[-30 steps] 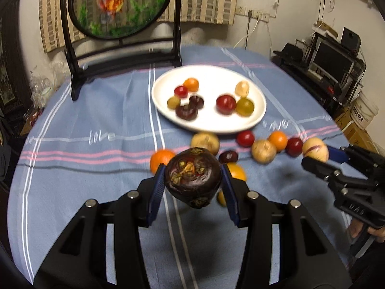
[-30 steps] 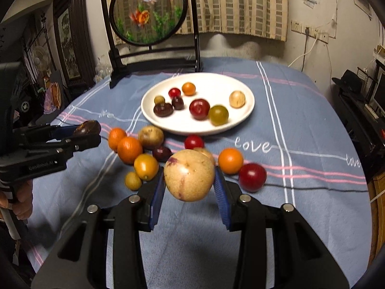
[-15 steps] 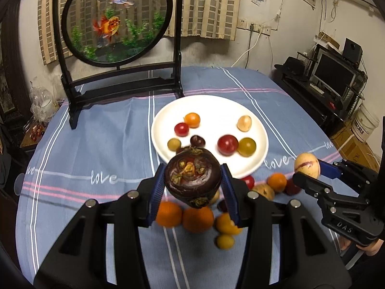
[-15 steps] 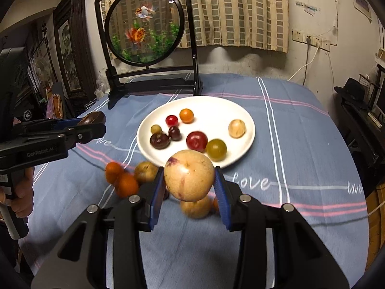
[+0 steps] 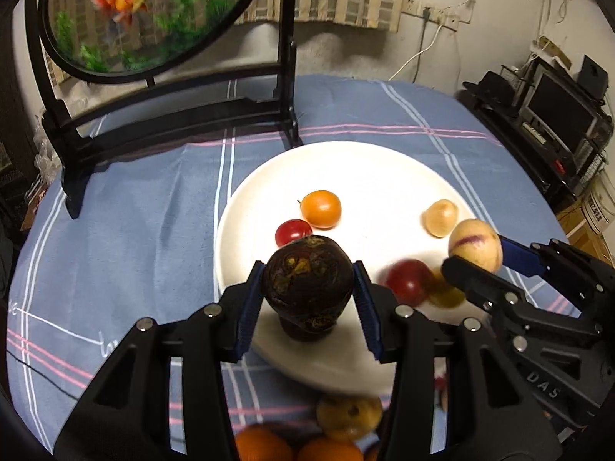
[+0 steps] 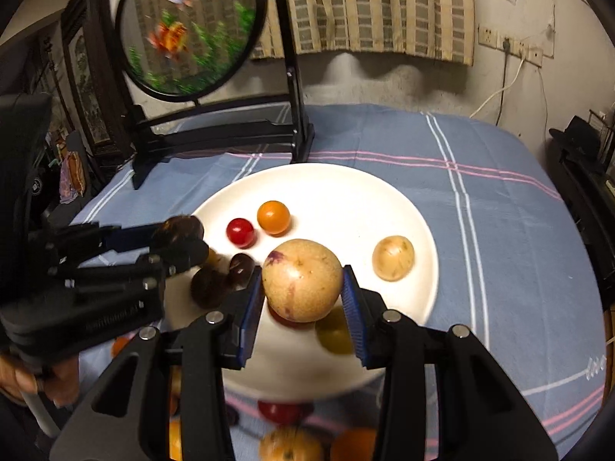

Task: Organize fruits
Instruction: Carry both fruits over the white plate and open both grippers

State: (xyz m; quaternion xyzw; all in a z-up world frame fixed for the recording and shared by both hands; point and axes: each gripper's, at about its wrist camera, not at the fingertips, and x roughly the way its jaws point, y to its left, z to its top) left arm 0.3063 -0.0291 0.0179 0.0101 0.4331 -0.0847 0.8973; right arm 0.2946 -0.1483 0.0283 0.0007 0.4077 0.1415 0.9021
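Observation:
My left gripper (image 5: 307, 288) is shut on a dark purple mangosteen (image 5: 307, 282) and holds it over the near left part of the white plate (image 5: 365, 165). My right gripper (image 6: 303, 284) is shut on a pale yellow, purple-streaked melon fruit (image 6: 302, 279) over the plate's (image 6: 346, 188) near middle. Each gripper also shows in the other's view, the right one (image 5: 476, 253) at the right, the left one (image 6: 180, 236) at the left. On the plate lie an orange fruit (image 6: 273, 217), a red one (image 6: 240, 232), a tan one (image 6: 393, 257) and several dark ones.
Several loose fruits, oranges (image 5: 330, 449) and a tan one (image 5: 348, 417), lie on the blue striped tablecloth (image 5: 146, 211) in front of the plate. A black-framed round fish screen (image 5: 161, 38) stands behind the plate. Shelves with electronics (image 5: 557, 115) stand at the right.
Both grippers have moved forward with their fruits, from above the loose fruits to over the plate. The plate looks much closer and the loose fruits have slid to the bottom edge.

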